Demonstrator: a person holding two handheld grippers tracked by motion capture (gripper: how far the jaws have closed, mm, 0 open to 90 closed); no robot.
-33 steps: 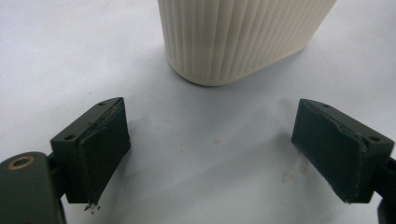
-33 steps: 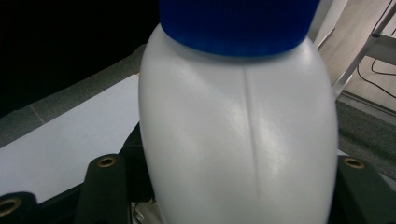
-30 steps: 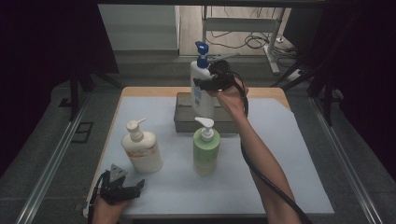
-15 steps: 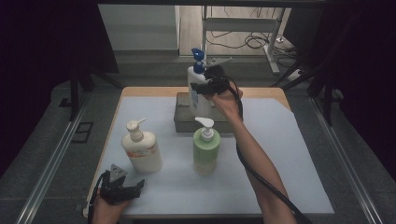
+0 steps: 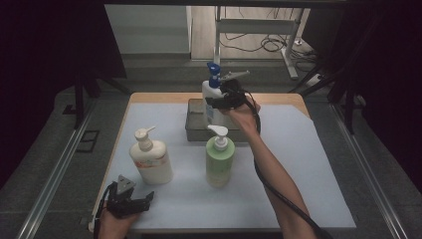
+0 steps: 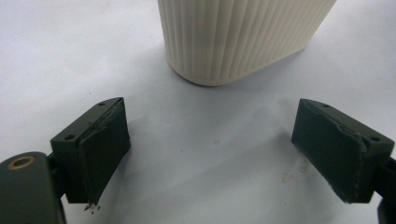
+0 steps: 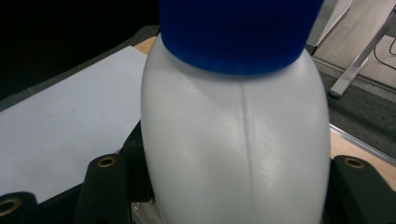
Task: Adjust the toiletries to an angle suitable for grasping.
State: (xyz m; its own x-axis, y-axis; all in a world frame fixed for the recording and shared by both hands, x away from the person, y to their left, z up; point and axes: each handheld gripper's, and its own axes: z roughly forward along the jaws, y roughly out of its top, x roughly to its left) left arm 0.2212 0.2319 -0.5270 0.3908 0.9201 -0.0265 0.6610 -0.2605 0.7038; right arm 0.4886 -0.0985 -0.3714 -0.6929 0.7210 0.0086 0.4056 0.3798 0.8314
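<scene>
The white bottle (image 5: pixel 213 102) with the blue pump is held by the right tool (image 5: pixel 225 101), jaws clamped on either side of its body, as the right gripper view shows. It is held upright over or just inside the grey tray (image 5: pixel 195 124) at the far side of the worktop (image 5: pixel 308 169); whether its base rests on the tray floor cannot be told. Judged from this, the first bottle is nearly placed; release is left. The cream bottle (image 5: pixel 151 159) and green bottle (image 5: pixel 219 160) are standing on the worktop outside the tray, apparently not yet handled. The left tool (image 5: pixel 130 203) is held wide open and empty at the near left edge, with the cream bottle just beyond its jaws, untouched.
</scene>
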